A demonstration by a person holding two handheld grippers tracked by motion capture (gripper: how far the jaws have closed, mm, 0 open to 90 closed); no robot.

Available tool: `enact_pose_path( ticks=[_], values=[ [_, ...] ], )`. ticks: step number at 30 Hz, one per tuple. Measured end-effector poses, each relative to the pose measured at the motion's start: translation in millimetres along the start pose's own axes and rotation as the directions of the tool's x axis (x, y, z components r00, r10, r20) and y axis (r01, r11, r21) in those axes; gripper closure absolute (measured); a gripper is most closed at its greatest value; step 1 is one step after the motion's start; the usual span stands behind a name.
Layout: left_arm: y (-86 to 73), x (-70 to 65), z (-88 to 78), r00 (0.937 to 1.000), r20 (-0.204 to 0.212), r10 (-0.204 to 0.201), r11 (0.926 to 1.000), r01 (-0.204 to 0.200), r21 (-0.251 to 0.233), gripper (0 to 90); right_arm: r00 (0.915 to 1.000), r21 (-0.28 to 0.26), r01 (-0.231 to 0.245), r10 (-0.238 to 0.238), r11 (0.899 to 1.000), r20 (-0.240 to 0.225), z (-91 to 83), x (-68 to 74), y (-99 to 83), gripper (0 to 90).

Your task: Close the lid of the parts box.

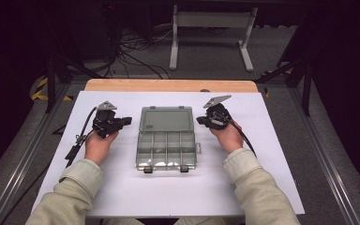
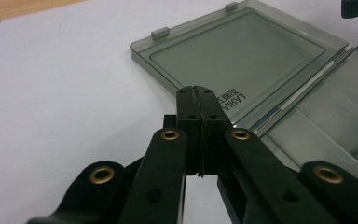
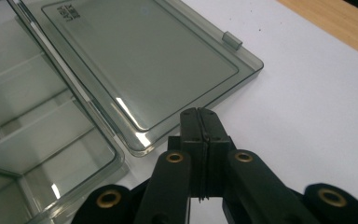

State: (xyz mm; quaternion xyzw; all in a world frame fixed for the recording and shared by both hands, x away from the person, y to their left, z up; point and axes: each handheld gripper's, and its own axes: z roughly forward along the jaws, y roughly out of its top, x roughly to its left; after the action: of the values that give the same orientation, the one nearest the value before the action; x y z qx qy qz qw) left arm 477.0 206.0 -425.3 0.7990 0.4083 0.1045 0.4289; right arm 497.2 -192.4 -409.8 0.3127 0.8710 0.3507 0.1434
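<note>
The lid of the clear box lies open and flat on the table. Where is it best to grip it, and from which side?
Probably the lid's far edge with its two latch tabs, approached from the far side: it lies flat, hinged to the tray at its near edge.

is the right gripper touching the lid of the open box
Apart. In the high view the right gripper, jaws shut on nothing, sits off the lid with white table between them.

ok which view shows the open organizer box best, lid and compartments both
The high view: the whole organizer box lies open between the two grippers, lid flat behind the divided tray. The left gripper view gives the lid with its lettering and one tray corner; the right gripper view gives the lid and a few compartments.
</note>
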Motion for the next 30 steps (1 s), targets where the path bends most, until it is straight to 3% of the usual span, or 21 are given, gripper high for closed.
enact_pose_path(
  ticks=[11,16,23,30],
  values=[
    [-5.8,2.0,15.7,0.9992,0.034,-0.020,0.9969,0.018,0.076,89.9,0.9999,0.050,-0.002,0.003,0.999,-0.014,12.8,-3.1,-5.6,90.0],
    [-6.6,2.4,19.1,0.9993,0.035,-0.013,0.9962,0.010,0.086,89.9,0.9997,0.064,0.004,-0.002,0.998,-0.024,17.6,-2.4,-6.4,90.0],
    [-10.8,2.9,29.0,0.9980,0.039,-0.050,0.9908,0.044,0.128,89.9,0.9993,0.093,-0.009,0.012,0.996,-0.034,24.7,-3.6,-9.8,90.0],
    [-12.8,1.5,34.5,0.9978,0.047,-0.047,0.9881,0.040,0.148,89.9,0.9985,0.104,-0.006,0.012,0.995,-0.053,28.7,-2.9,-11.0,90.0]
  ],
)
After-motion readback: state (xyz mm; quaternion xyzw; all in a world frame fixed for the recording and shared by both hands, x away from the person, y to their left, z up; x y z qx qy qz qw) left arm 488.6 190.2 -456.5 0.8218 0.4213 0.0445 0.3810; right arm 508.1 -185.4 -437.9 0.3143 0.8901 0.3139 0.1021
